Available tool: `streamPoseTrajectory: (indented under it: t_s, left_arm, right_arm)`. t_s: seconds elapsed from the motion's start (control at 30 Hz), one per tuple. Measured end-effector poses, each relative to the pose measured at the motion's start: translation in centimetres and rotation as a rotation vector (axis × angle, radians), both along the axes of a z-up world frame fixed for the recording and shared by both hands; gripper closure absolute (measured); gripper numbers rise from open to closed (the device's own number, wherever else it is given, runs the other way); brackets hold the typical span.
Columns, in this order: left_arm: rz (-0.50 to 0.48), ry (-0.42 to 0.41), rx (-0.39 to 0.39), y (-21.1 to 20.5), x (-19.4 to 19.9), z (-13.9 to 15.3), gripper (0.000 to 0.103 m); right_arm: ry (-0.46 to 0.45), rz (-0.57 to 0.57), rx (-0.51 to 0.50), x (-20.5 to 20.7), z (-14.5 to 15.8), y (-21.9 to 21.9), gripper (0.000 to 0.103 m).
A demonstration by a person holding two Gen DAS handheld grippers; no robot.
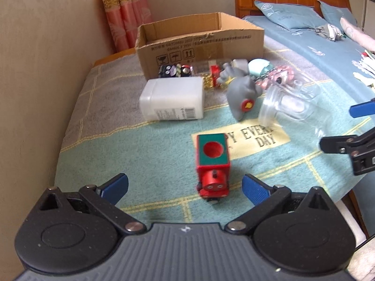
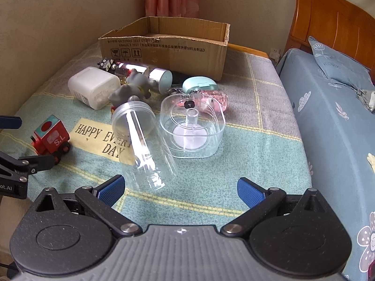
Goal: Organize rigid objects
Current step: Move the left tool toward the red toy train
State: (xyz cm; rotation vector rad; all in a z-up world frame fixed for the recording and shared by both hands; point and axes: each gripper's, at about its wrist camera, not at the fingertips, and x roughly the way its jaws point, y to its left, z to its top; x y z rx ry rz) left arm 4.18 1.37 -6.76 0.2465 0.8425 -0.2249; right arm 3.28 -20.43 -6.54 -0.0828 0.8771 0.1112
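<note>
A red and green toy train (image 1: 212, 166) stands on the blanket, just ahead of and between the fingers of my left gripper (image 1: 185, 187), which is open and empty. It also shows in the right wrist view (image 2: 50, 138). A clear plastic jar (image 2: 143, 142) lies on its side just ahead of my right gripper (image 2: 179, 190), which is open and empty. A clear square container (image 2: 193, 130) sits right of the jar. An open cardboard box (image 1: 199, 44) stands at the back (image 2: 168, 44).
A white plastic bottle (image 1: 172, 99), a grey plush toy (image 1: 243, 91), a silver bottle (image 2: 150, 73), a teal case (image 2: 199, 85) and a pink item (image 2: 216, 99) lie before the box. The wall is at left. A bed with blue pillows (image 2: 335, 117) is at right.
</note>
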Motion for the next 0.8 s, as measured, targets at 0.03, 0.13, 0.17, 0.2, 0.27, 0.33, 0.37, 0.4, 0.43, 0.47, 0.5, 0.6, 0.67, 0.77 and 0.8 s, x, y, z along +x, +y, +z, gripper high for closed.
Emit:
streamPoseTrajectory:
  t_s: [0.03,0.13,0.17,0.2,0.27,0.33,0.37,0.4,0.43,0.47,0.5,0.6,0.67,0.77,0.8]
  left_arm:
    - [0.008,0.003,0.003,0.3,0.1,-0.1,0.001]
    - [0.032,0.015,0.0,1.3,0.5,-0.4,0.001]
    - [0.04,0.019,-0.001,1.6,0.5,-0.5,0.001]
    - [0.048,0.021,0.001,1.9,0.7,-0.5,0.001]
    - [0.059,0.017,0.006,2.4,0.9,-0.6,0.001]
    - [0.076,0.011,0.015,3.0,1.1,-0.6,0.001]
    - [0.086,0.009,0.022,3.2,1.3,-0.6,0.001]
    - [0.095,0.007,0.025,3.5,1.4,-0.6,0.001]
    - [0.102,0.006,0.025,3.7,1.6,-0.7,0.001]
    - [0.112,0.007,0.025,4.0,1.8,-0.7,0.001]
    - [0.121,0.008,0.026,4.3,2.1,-0.8,0.001]
    - [0.134,0.003,0.034,4.6,2.4,-0.9,0.001]
    - [0.125,0.006,0.032,4.6,2.3,-1.0,0.001]
    - [0.071,0.01,0.014,4.2,1.5,-0.9,0.001]
    - [0.045,0.013,0.003,3.9,1.2,-0.8,0.001]
  right_arm:
    - [0.004,-0.009,0.003,0.0,-0.1,-0.3,0.0]
    - [0.011,-0.039,0.006,0.0,-0.3,-1.3,0.0]
    - [0.015,-0.046,0.003,0.1,-0.4,-1.6,0.0]
    - [0.018,-0.052,0.002,0.2,-0.5,-1.8,0.0]
    - [0.022,-0.061,0.003,0.4,-0.6,-2.1,0.0]
    - [0.029,-0.07,-0.001,0.7,-0.8,-2.3,0.0]
    - [0.03,-0.074,-0.005,1.0,-0.9,-2.3,0.0]
    - [0.03,-0.079,-0.006,1.1,-1.0,-2.4,0.0]
    - [0.031,-0.083,-0.004,1.2,-1.0,-2.5,0.0]
    - [0.033,-0.087,-0.003,1.4,-1.1,-2.5,0.0]
    - [0.036,-0.09,-0.004,1.6,-1.2,-2.5,0.0]
    - [0.038,-0.094,-0.02,1.6,-1.4,-2.5,0.0]
    - [0.037,-0.073,-0.027,1.4,-1.6,-2.4,0.0]
    - [0.04,-0.014,-0.003,0.9,-1.7,-2.3,0.0]
    - [0.044,0.007,0.007,0.7,-1.7,-2.2,0.0]
